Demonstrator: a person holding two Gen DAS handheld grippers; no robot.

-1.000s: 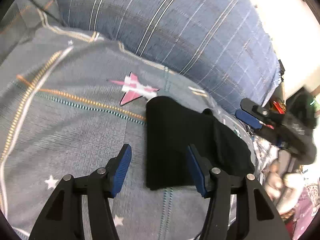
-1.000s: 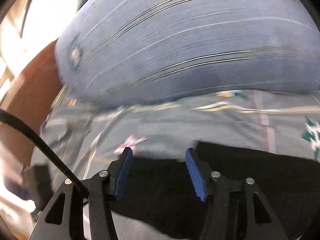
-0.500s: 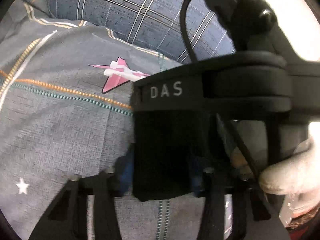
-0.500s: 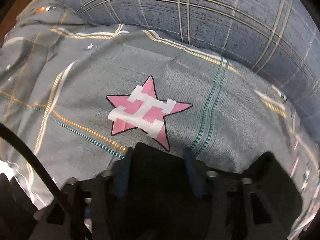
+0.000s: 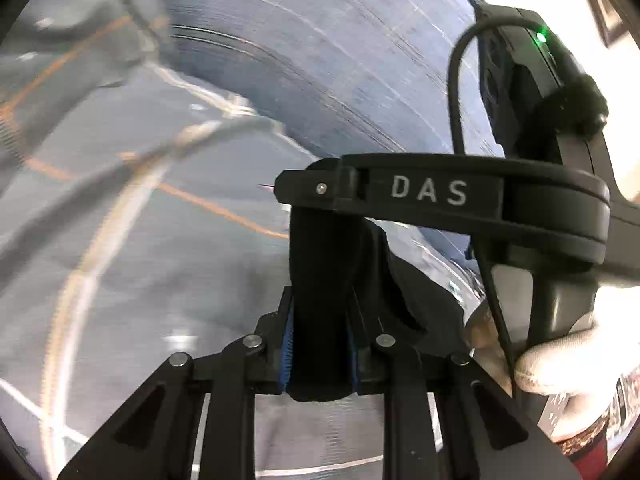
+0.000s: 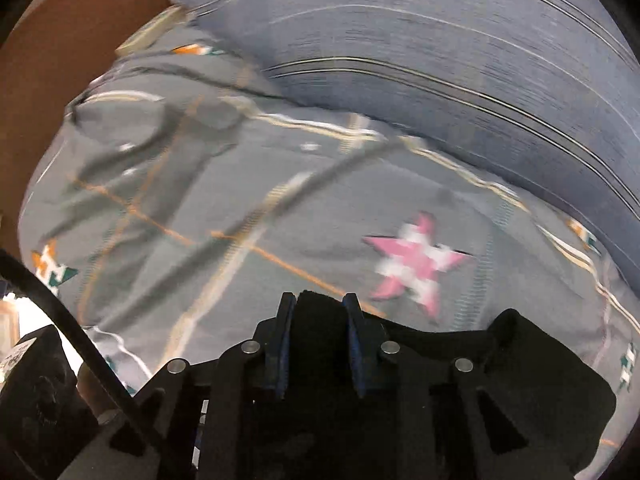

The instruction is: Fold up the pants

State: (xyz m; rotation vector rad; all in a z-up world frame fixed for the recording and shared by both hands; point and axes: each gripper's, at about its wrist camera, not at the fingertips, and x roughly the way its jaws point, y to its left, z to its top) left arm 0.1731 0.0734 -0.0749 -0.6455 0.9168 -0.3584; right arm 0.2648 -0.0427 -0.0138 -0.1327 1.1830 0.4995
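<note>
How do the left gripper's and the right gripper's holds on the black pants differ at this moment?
The left gripper pinches a narrow upright fold of the black pants; the right gripper has a wider bunch spilling to one side. The right gripper crosses the left's view; the left does not show in the right's. Both jaws have just closed on cloth.

pants point(image 6: 520, 380) on bedsheet point(image 6: 240, 208) | pillow point(image 6: 440, 60) behind | star print point(image 6: 416, 264) beyond pants
</note>
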